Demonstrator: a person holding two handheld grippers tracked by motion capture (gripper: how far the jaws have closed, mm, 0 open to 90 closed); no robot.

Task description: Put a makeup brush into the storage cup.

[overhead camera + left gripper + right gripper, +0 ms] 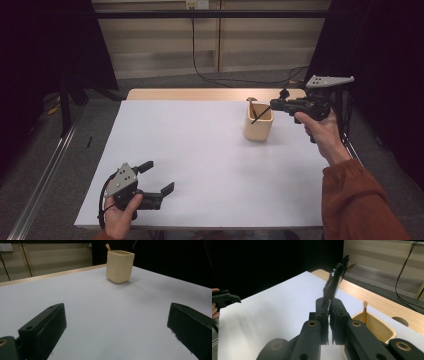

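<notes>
right gripper held level above the beige cup, clenched on a black utensil; left gripper released, low over the white tabletop.

cream cup, black utensil, white table

One cream cup, one wooden stick, one black utensil, two grippers

Dim room, black at the sides; the white surface is evenly lit with soft shadows; close-ups slightly blurred.
</notes>
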